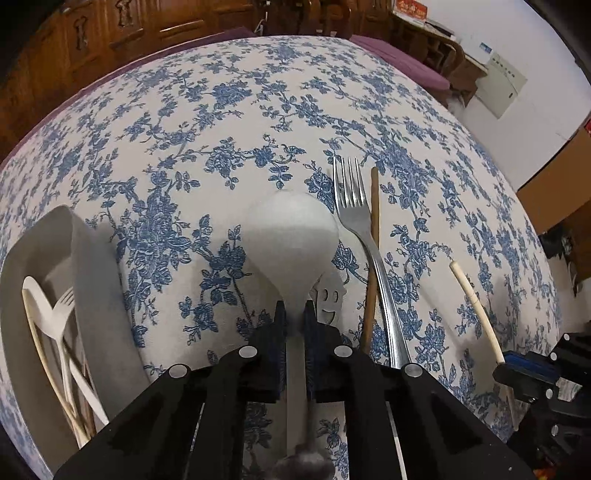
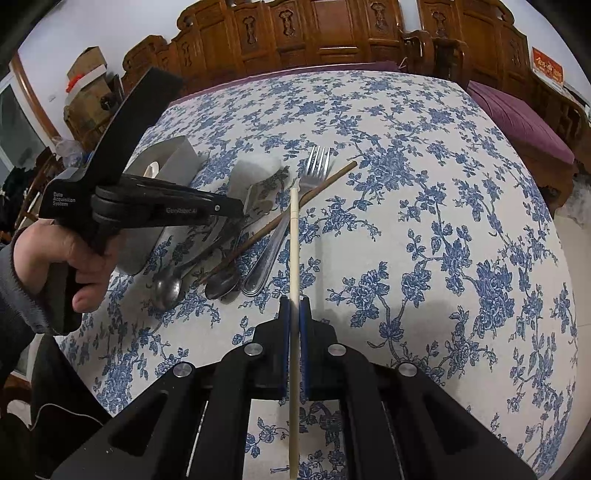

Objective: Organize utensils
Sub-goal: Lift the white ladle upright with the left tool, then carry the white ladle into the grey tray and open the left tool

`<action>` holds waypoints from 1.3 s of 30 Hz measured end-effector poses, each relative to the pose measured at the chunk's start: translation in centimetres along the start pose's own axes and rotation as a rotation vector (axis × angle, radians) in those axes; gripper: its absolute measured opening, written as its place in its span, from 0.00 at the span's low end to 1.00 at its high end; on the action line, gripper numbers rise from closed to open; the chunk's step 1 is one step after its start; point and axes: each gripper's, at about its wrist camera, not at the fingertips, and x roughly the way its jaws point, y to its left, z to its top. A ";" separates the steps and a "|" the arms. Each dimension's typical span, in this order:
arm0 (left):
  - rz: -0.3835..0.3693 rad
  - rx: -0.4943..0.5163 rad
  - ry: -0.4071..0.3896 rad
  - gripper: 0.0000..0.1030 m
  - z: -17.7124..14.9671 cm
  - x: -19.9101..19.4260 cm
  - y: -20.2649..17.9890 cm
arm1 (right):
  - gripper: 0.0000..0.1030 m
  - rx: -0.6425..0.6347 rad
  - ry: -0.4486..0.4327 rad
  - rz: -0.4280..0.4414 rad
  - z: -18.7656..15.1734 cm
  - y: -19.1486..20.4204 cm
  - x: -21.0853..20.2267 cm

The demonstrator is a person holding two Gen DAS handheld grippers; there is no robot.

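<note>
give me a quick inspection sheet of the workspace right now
surface: floral tablecloth covers the table
job's things: metal fork across brown chopstick; metal spoons alongside
container: white holder already holds cutlery
clutter: nothing seen
grippers: left gripper shut on white spoon; right gripper shut on cream chopstick
cables: nothing seen
surroundings: carved wooden furniture, cardboard boxes

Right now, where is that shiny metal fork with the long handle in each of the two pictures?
Left wrist view: the metal fork lies right of centre on the tablecloth, tines pointing away, just right of the white spoon held in the left gripper.
Right wrist view: the same fork sits upper centre, behind the cream chopstick gripped by the right gripper.
Shared landmark: the brown chopstick crossing the fork.
</note>
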 end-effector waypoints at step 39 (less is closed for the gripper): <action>0.112 -0.155 -0.239 0.08 -4.2 -13.0 12.8 | 0.06 -0.106 -0.105 0.057 8.0 11.9 -0.5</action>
